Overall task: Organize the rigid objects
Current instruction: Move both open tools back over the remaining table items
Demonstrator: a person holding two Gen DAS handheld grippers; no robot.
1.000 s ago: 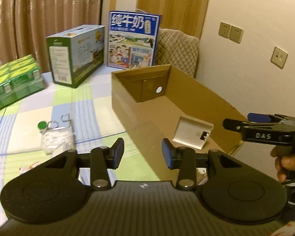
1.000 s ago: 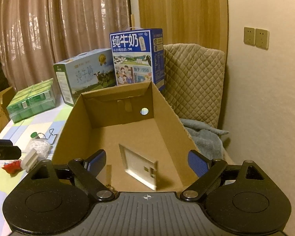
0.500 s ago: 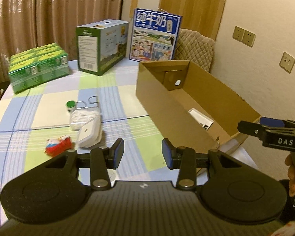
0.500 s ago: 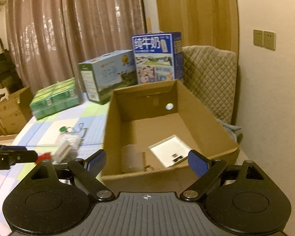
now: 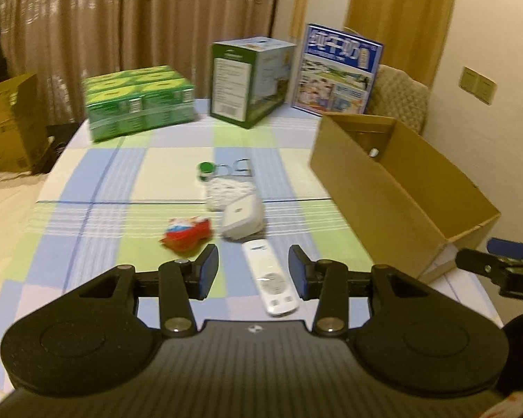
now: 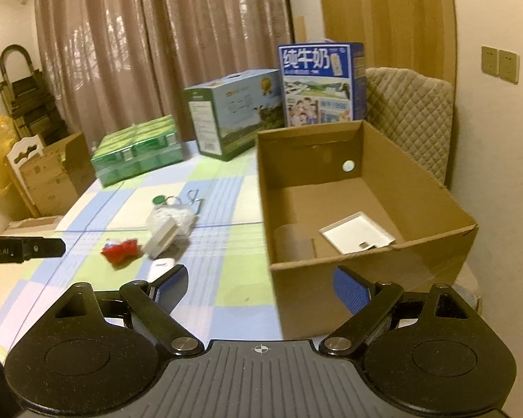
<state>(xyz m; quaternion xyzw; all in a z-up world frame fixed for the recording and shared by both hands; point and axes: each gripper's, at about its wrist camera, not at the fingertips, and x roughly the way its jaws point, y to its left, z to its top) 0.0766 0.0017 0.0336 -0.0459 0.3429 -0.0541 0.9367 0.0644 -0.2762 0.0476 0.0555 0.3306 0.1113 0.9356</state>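
My left gripper hovers low over the checked tablecloth with its jaws opening and nothing pressed between them. A white remote lies on the cloth right under it. Beyond the remote lie a white square box, a red packet, a clear bag, a green-capped item and metal rings. The open cardboard box holds a flat white device. In front of the box's near wall my right gripper stands wide open and holds nothing.
Green drink packs, a green-and-white carton and a blue milk carton stand along the table's far edge. A quilted chair is behind the cardboard box. Another brown box sits off the table's left side.
Both views have drawn back from the cardboard box and swung left, bringing the loose items and the remote into sight. The white device, tilted on edge before, now lies flat in the box.
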